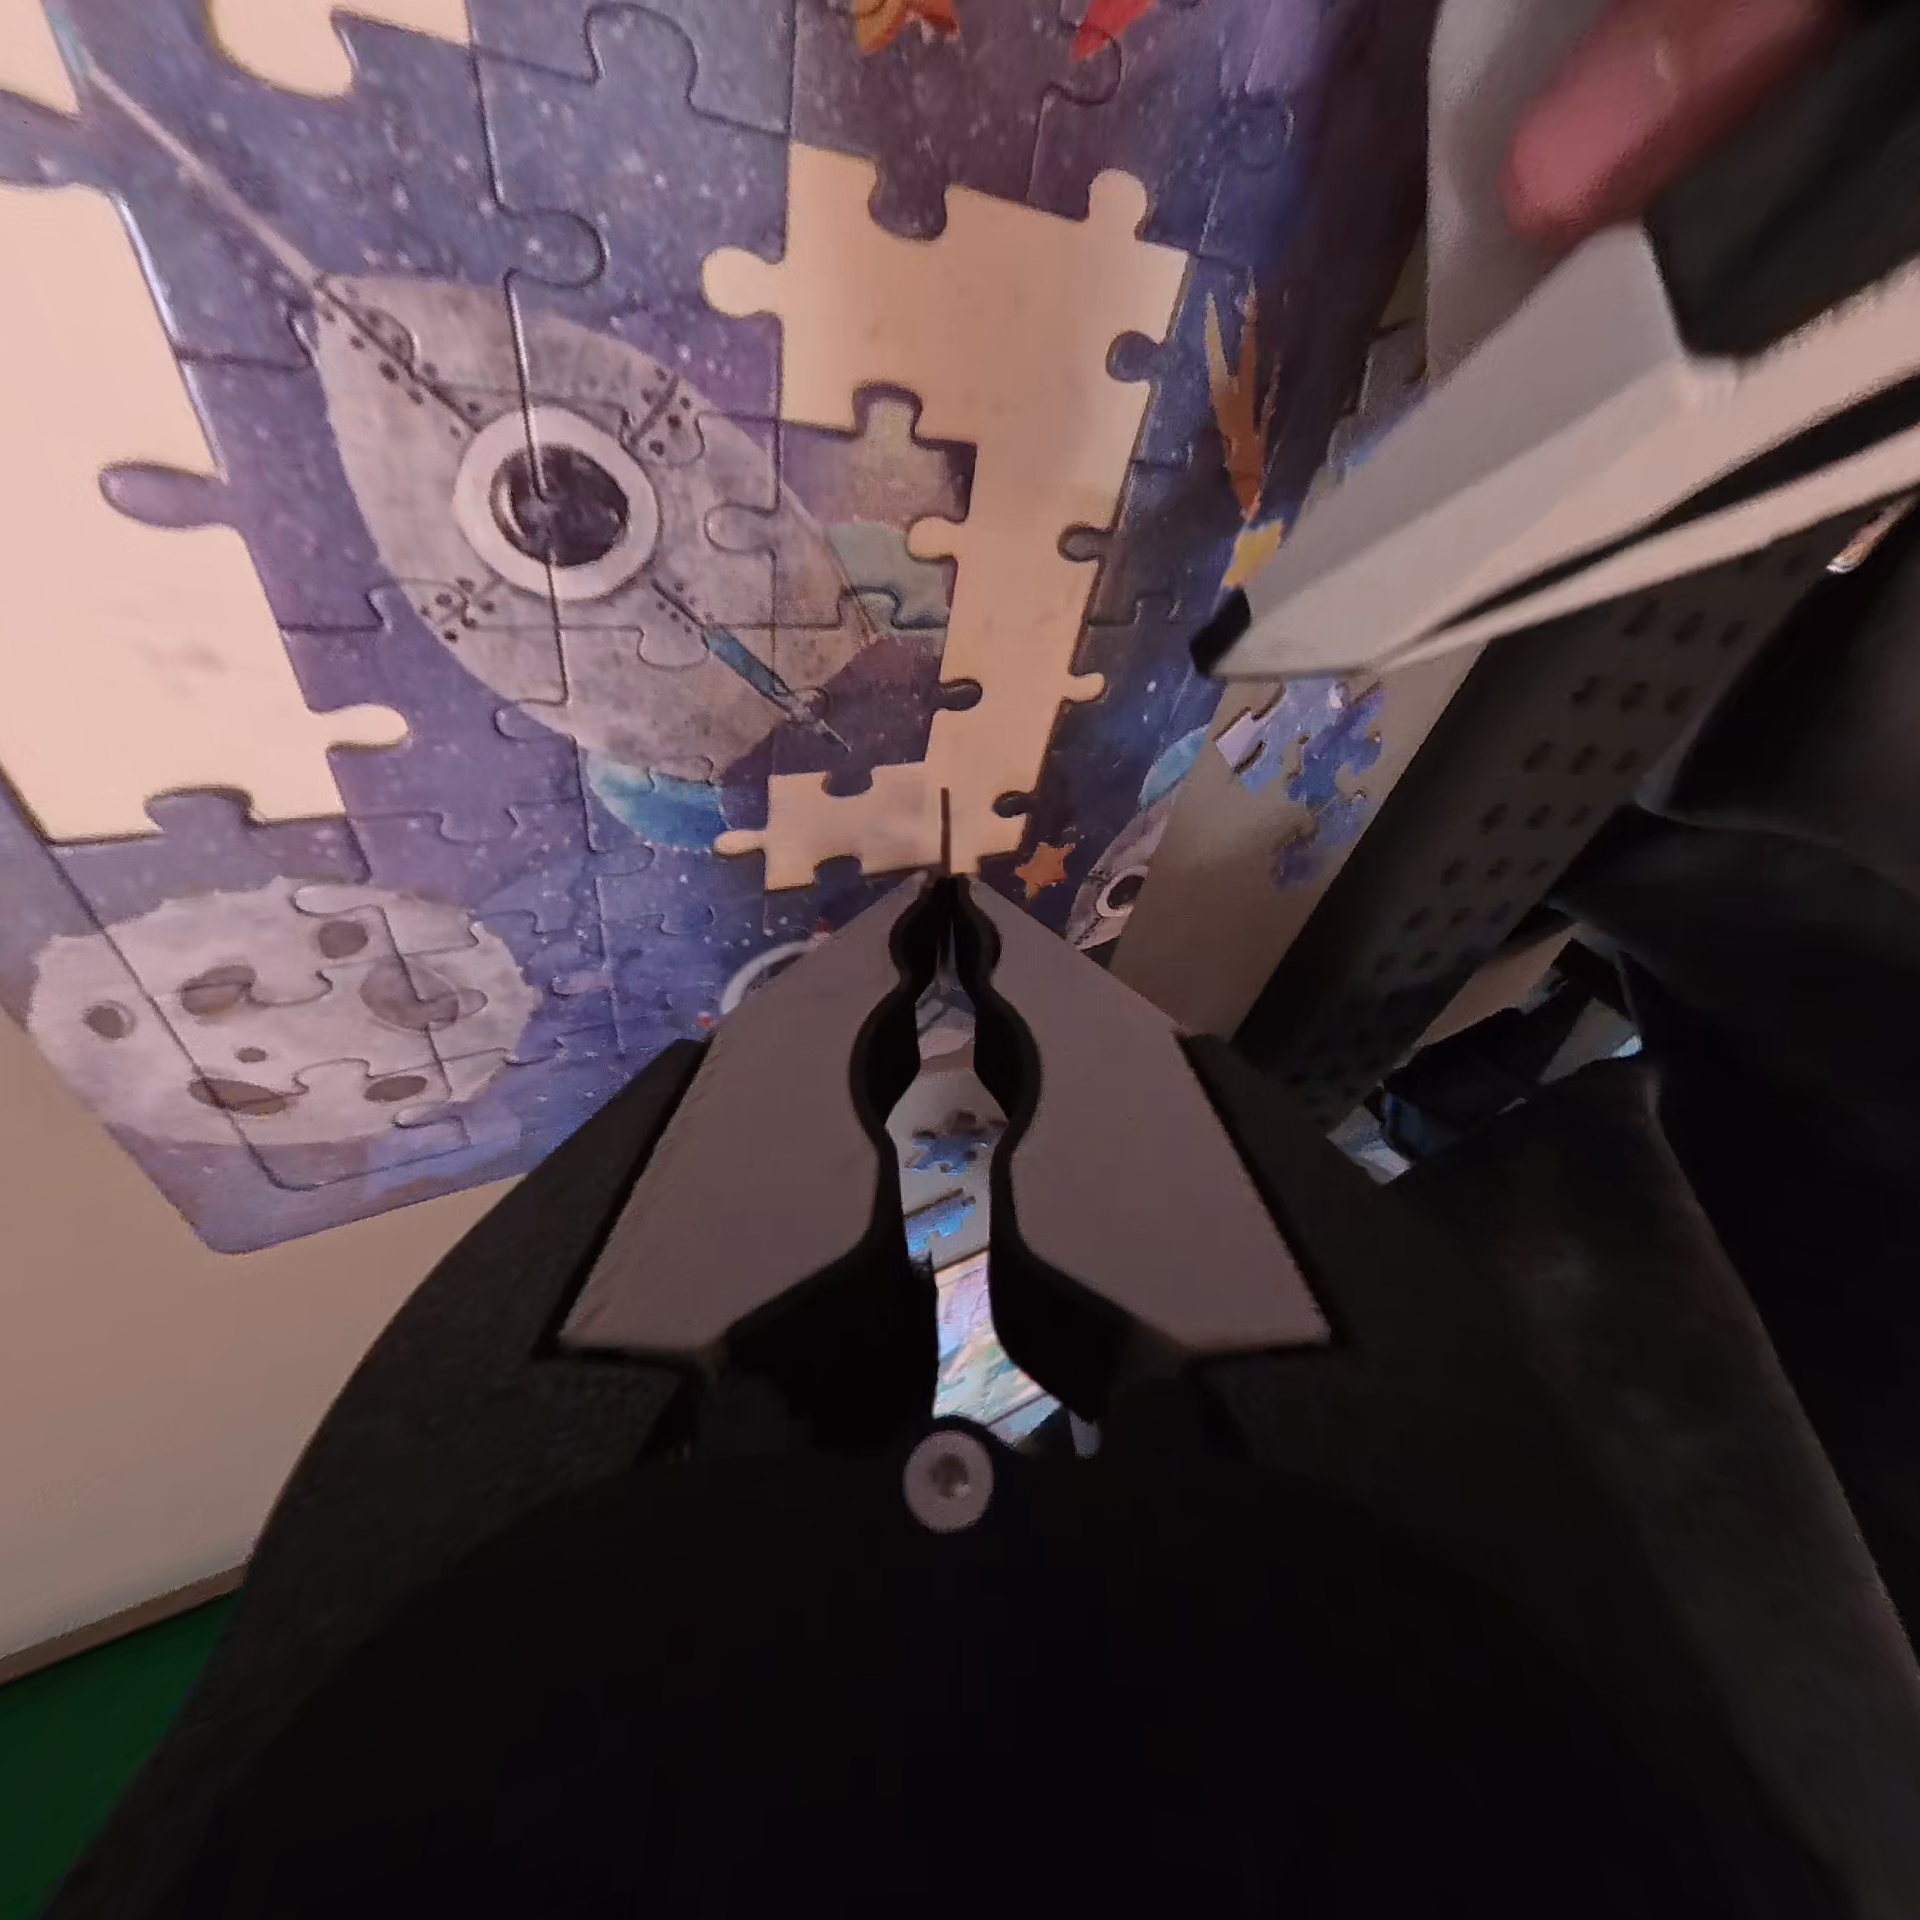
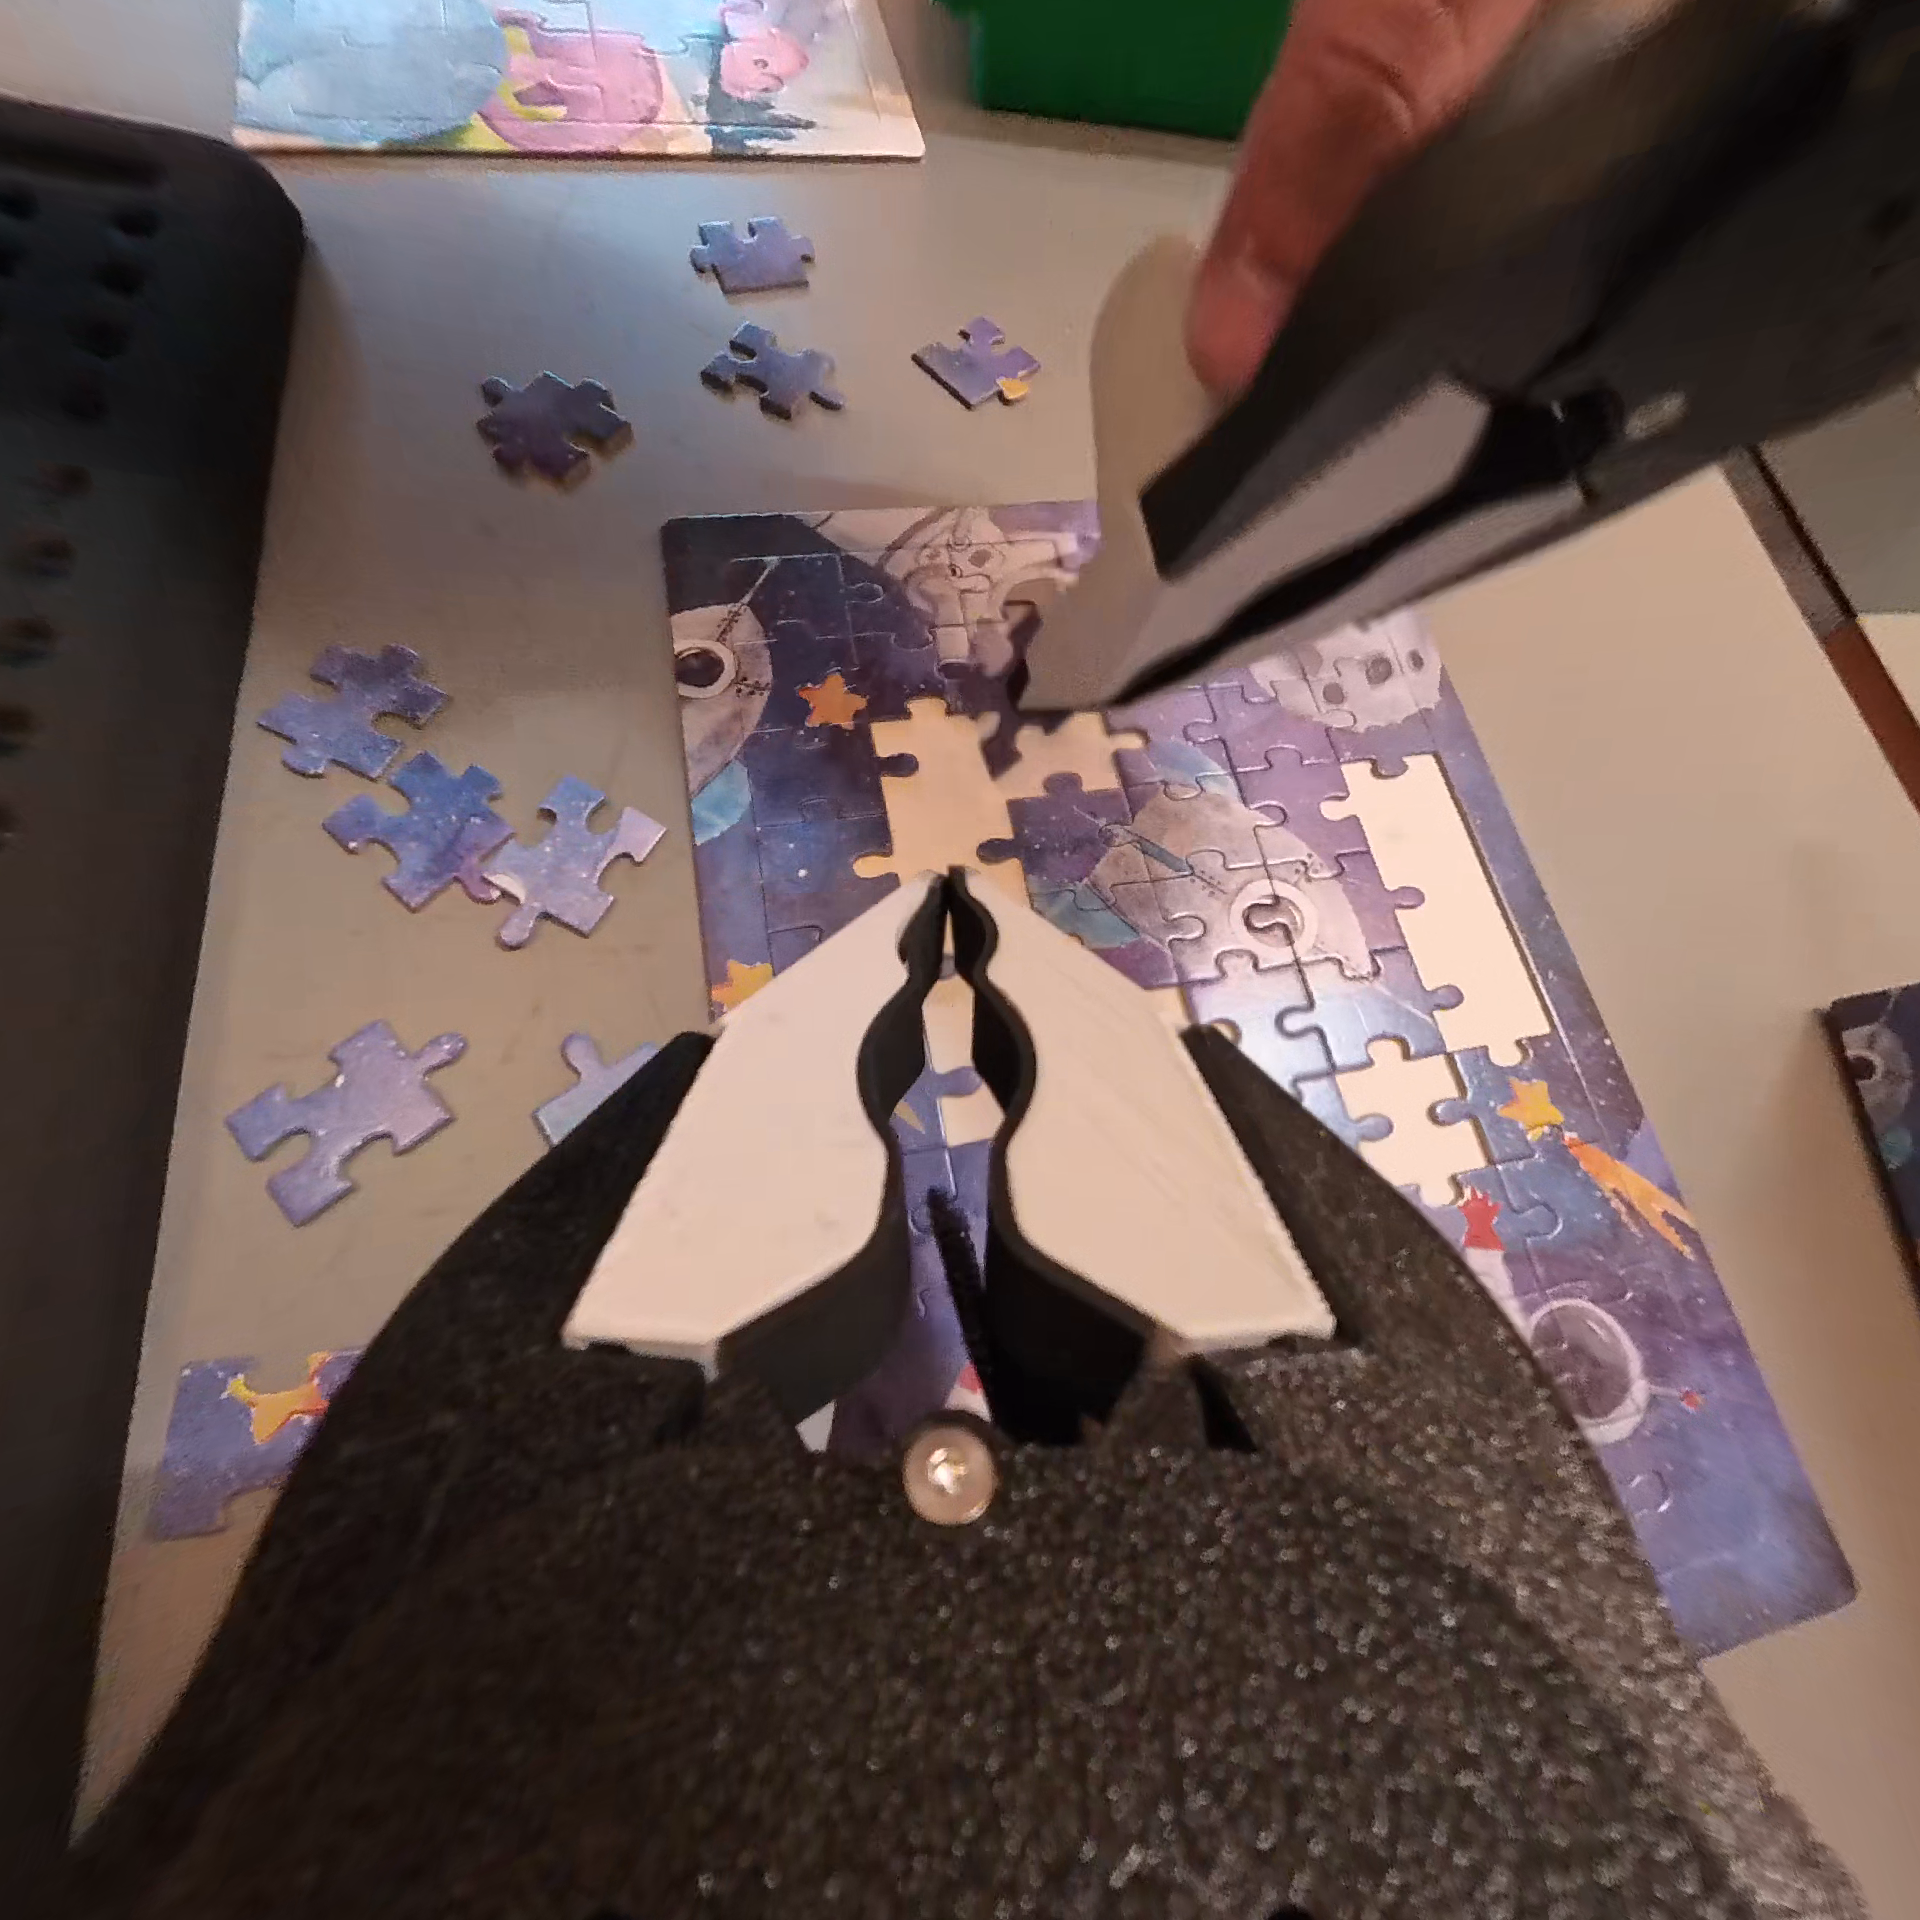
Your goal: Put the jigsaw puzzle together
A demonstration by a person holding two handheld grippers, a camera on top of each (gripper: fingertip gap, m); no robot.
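In the right wrist view, loose pieces (image 2: 426, 821) are lying on the bench (image 2: 520, 520) at nine o'clock of the jigsaw puzzle (image 2: 1226, 831), whose long axis is running from eleven to five o'clock. The right gripper (image 2: 948, 883), pressed together on nothing visible, is hovering at six o'clock of the central gap (image 2: 935, 790). The left gripper (image 2: 1049, 696) is pinching a dark piece (image 2: 1006, 727) at that gap's one o'clock corner, so it is judged the nearer for seating. The left wrist view is showing this piece only edge-on, as a sliver at twelve o'clock of the tips.
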